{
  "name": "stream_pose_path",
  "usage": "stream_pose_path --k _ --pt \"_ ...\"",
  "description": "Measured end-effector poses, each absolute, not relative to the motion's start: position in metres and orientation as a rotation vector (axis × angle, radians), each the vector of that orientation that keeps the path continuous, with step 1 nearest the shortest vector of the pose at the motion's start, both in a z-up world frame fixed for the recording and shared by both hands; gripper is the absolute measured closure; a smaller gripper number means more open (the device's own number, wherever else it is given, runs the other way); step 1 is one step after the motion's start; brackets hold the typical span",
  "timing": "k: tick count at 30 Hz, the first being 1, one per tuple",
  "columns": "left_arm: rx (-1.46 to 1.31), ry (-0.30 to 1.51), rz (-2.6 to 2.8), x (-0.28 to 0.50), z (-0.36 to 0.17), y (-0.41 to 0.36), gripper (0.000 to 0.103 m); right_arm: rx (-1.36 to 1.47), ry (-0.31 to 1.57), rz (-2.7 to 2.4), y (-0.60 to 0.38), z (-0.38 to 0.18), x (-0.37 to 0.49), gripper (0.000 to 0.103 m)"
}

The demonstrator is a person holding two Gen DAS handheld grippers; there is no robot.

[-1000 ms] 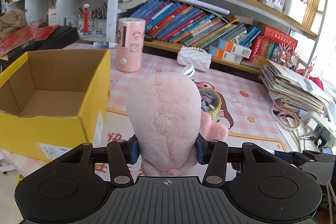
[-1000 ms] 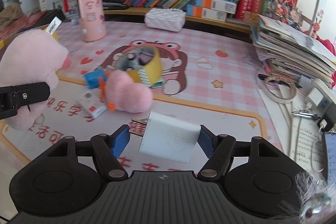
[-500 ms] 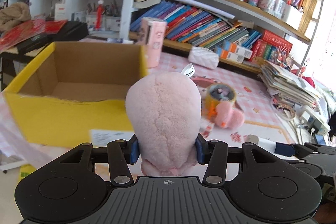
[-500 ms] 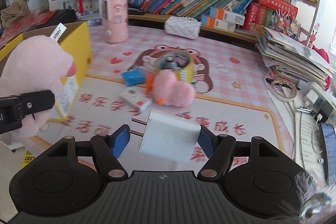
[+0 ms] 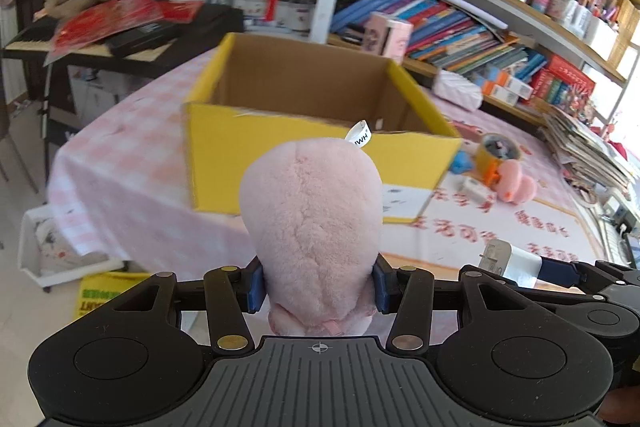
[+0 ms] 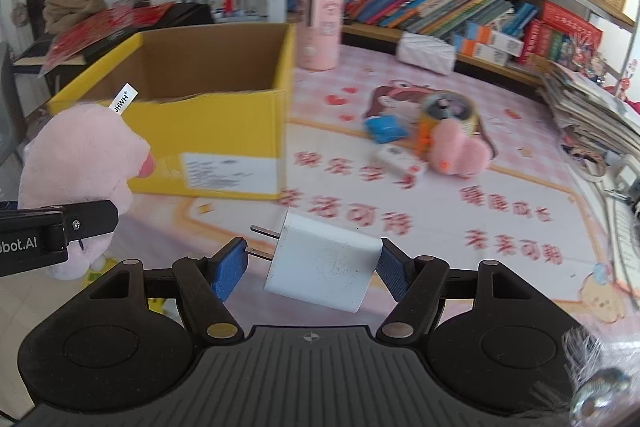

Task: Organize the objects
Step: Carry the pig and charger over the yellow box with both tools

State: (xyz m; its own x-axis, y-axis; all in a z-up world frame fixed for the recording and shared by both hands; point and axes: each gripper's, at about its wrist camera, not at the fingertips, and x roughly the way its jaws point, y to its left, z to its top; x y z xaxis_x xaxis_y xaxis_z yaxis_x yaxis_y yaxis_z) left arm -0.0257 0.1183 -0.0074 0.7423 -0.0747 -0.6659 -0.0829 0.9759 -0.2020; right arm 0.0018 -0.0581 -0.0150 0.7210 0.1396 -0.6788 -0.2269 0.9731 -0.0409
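While the left gripper (image 5: 316, 281) pinches the pink plush toy (image 5: 310, 223) between its fingers, the open yellow box (image 5: 304, 107) on the counter (image 5: 480, 223) lies dead ahead at twelve o'clock, just beyond the toy. The right gripper (image 6: 310, 269), fingers pressed onto the white charger (image 6: 324, 267), sees that box (image 6: 180, 99) at about eleven o'clock, so I judge the left hand nearer for the drop.
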Motion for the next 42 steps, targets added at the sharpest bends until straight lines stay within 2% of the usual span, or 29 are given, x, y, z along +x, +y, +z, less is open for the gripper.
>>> stream_pose_path --k 9,24,42 --pt "-0.226 0.704 0.034 -0.052 -0.001 0.155 0.055 -0.117 0.723 0.239 -0.014 -0.013 -0.021 0.036" --pt "-0.218 0.617 0.015 -0.057 0.016 0.169 0.055 -0.148 0.673 0.246 0.008 0.003 -0.029 0.036" --pt "-0.162 0.470 0.024 0.004 0.055 0.170 0.055 -0.155 0.507 0.284 0.017 0.043 0.031 0.036"
